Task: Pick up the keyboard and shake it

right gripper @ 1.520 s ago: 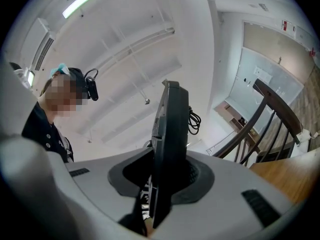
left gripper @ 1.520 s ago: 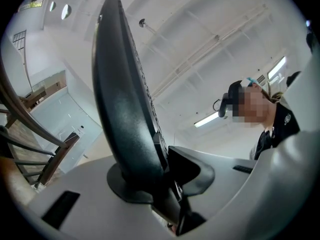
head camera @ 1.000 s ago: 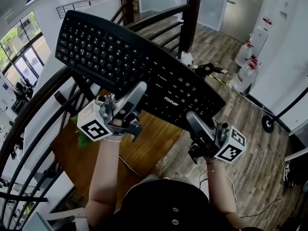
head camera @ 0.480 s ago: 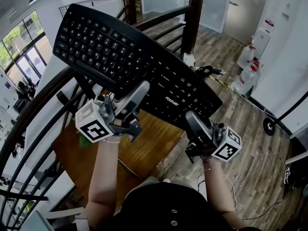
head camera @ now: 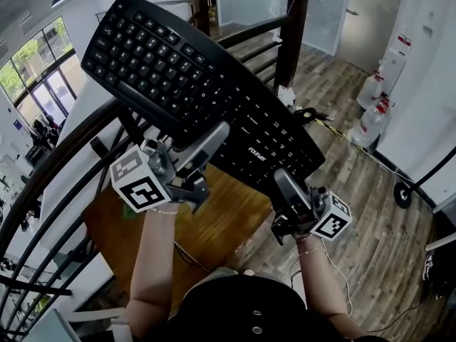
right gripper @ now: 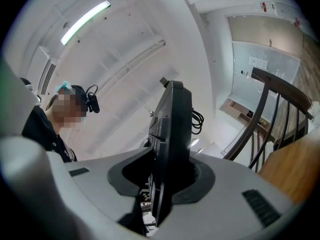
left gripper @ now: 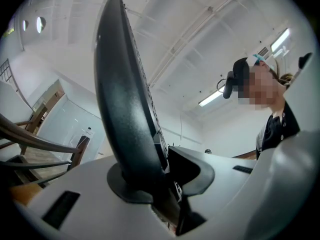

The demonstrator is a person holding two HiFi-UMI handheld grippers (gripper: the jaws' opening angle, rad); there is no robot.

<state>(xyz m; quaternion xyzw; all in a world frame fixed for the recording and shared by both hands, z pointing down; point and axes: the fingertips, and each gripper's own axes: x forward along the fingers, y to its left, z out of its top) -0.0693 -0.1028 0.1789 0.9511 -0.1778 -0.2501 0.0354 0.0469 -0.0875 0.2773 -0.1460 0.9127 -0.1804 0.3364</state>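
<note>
Black keyboard (head camera: 206, 91) looks stiff and light, so my left gripper (head camera: 209, 140) and right gripper (head camera: 282, 182) both pinch its near edge.

Bright daylight, ceiling strip lights glaring, fisheye-warped edges.

Black full-size keyboard (head camera: 206, 98), up in air, nothing under it, keys facing head view. Sits diagonal: left end high and far, right end lower, nearer. Small white logo by near edge.

Keyboard (head camera: 206, 91) key legends too small to read.
</note>
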